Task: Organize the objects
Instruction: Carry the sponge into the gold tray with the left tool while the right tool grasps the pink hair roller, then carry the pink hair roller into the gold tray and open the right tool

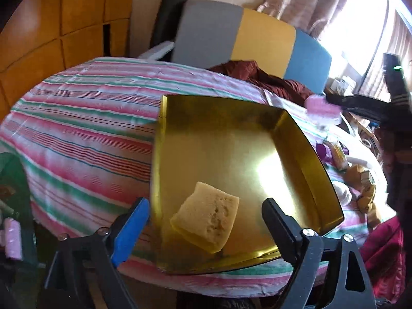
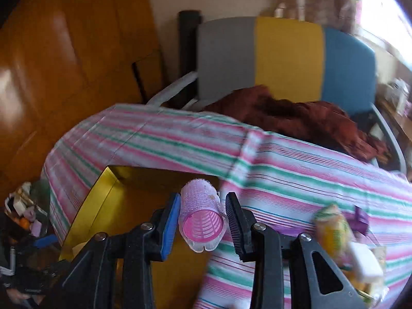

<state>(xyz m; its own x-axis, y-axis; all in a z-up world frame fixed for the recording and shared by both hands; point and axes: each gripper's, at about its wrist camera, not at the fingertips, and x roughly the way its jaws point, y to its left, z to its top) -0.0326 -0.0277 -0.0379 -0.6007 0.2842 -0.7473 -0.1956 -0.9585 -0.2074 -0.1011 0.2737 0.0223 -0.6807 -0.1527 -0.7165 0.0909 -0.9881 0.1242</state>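
Observation:
A gold tray (image 1: 219, 118) lies on the striped tablecloth, with a yellow sponge (image 1: 206, 220) in its near part. My left gripper (image 1: 206, 219) is open, its fingers on either side of the sponge and apart from it. My right gripper (image 2: 202, 216) is shut on a pink hair roller (image 2: 202, 216) and holds it above the tray's right edge (image 2: 103, 198). The roller and right gripper also show blurred in the left wrist view (image 1: 322, 106), beyond the tray's far right corner.
Several small items lie on the cloth to the right: a yellow-green packet (image 2: 332, 228), a white block (image 2: 365, 260), brown figures (image 1: 360, 180). A chair (image 2: 283, 56) with dark red cloth (image 2: 296, 118) stands behind the table. Wooden cabinets (image 2: 64, 64) are on the left.

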